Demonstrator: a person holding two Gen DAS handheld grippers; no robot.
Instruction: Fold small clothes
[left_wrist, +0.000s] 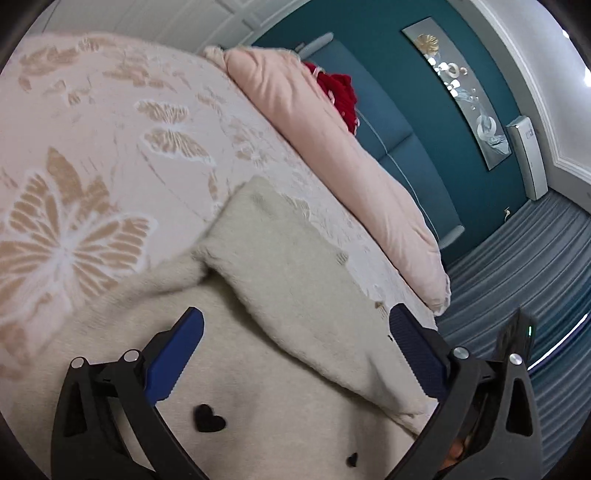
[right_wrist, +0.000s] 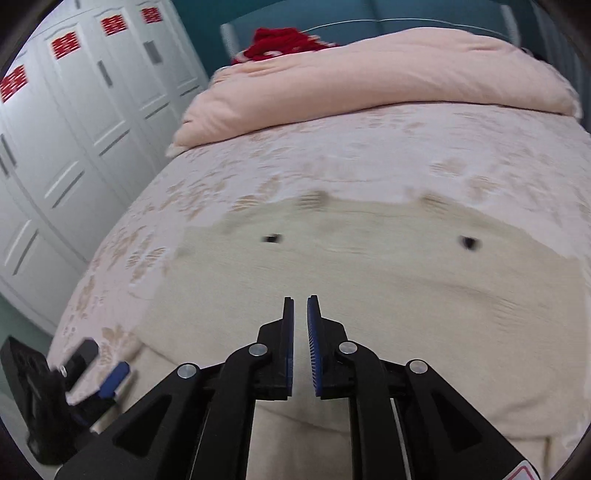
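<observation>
1. The bed (right_wrist: 332, 162) carries everything — its pale pink cover is patterned with tan butterflies (left_wrist: 62, 243).
2. A cream fuzzy garment (right_wrist: 369, 280) lies spread flat on the cover, with small black hearts (left_wrist: 208, 419) on it and one sleeve (left_wrist: 295, 280) folded across its body.
3. A pink quilt (right_wrist: 388, 70) is bunched along the far edge of the bed — a red cloth (right_wrist: 280, 44) sits just behind it.

The sweater (right_wrist: 369, 288) lies flat on the bedspread (right_wrist: 332, 166), a sleeve (left_wrist: 295, 280) folded across its body. Behind it a quilt (right_wrist: 369, 77) is heaped along the bed's far side, wardrobes (right_wrist: 74, 129) standing off to the left.
</observation>
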